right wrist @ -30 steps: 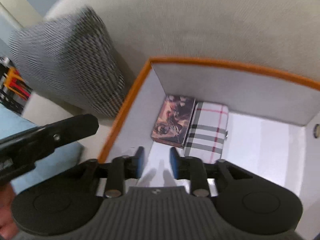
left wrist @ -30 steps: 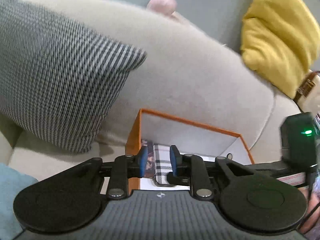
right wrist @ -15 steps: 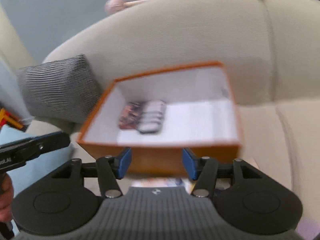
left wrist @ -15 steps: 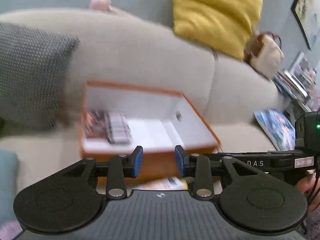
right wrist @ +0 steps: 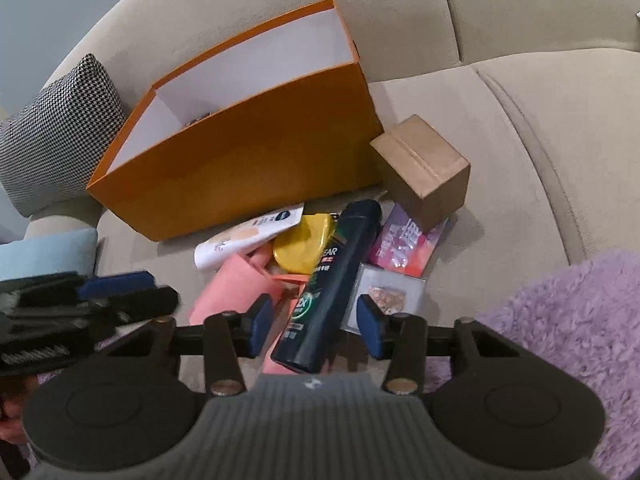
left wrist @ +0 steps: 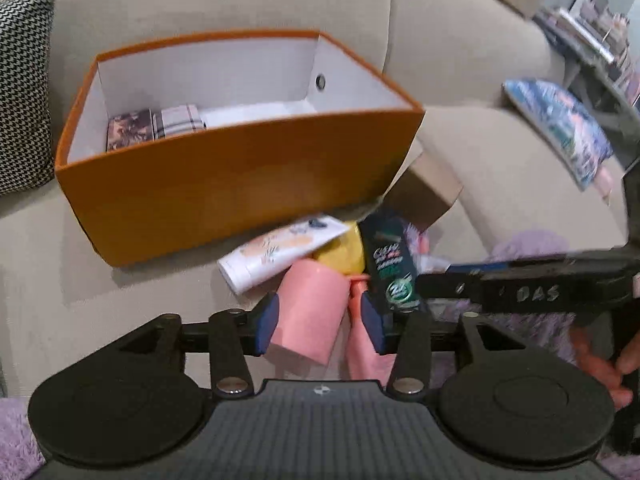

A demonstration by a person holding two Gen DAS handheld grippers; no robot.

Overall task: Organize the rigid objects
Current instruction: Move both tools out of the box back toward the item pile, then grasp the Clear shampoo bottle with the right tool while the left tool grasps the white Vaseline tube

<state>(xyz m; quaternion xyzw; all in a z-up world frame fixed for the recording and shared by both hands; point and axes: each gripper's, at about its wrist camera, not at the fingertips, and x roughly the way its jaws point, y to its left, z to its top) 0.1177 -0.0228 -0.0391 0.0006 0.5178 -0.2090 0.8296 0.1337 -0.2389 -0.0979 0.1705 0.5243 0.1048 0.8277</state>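
Your left gripper (left wrist: 320, 322) hangs over the pile on the sofa, its jaws part-spread and just opened further, straddling the near end of a pink cylinder (left wrist: 308, 312) without visibly pressing it. Your right gripper (right wrist: 314, 328), jaws also apart though just narrowed a little, frames the base of the dark shampoo bottle (right wrist: 332, 284), with a clear gap on each side. That bottle's long axis runs straight away from the right gripper, toward the orange box (right wrist: 240, 168), so a close across its width looks like the natural next grip; the right hand is the nearer one to it. Behind it lie a white tube (right wrist: 244, 240), a yellow disc (right wrist: 306, 248), a pink packet (right wrist: 404, 246), a clear flat case (right wrist: 390, 294) and a brown carton (right wrist: 424, 168) beside the box. Farther back, two small packs (left wrist: 154, 126) already sit inside the box at its left end. What lies beneath the pink cylinder is hidden, and its label cannot be read.
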